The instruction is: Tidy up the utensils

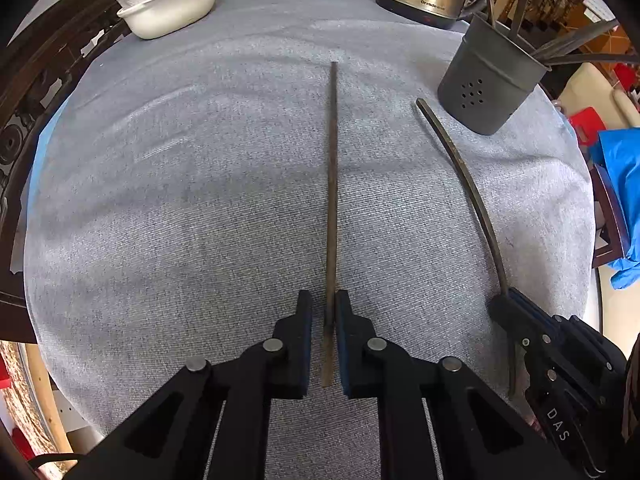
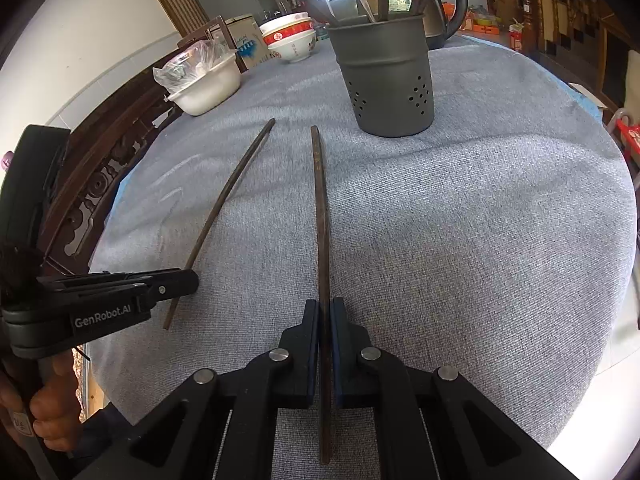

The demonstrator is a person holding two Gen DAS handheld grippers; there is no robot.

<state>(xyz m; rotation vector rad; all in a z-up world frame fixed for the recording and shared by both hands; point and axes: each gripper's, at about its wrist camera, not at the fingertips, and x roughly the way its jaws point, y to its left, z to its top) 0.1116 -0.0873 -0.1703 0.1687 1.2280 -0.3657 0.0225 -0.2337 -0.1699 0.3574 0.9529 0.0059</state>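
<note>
Lying on the cloth, each chopstick (image 1: 332, 200) (image 2: 320, 220) runs between closed tongs (image 1: 323, 344) (image 2: 325, 344).

Grey perforated holder (image 2: 386, 80), brown chopsticks (image 2: 322, 216)

Two dark, slender chopsticks lying lengthwise on the grey-clothed bench (image 1: 200, 200): left chopstick (image 1: 331, 200) straight, near end between pads; right chopstick (image 2: 320, 216) likewise clamped at its near end. Beyond, far right, upright grey perforated holder (image 2: 386, 80) bristling with utensils.
</note>
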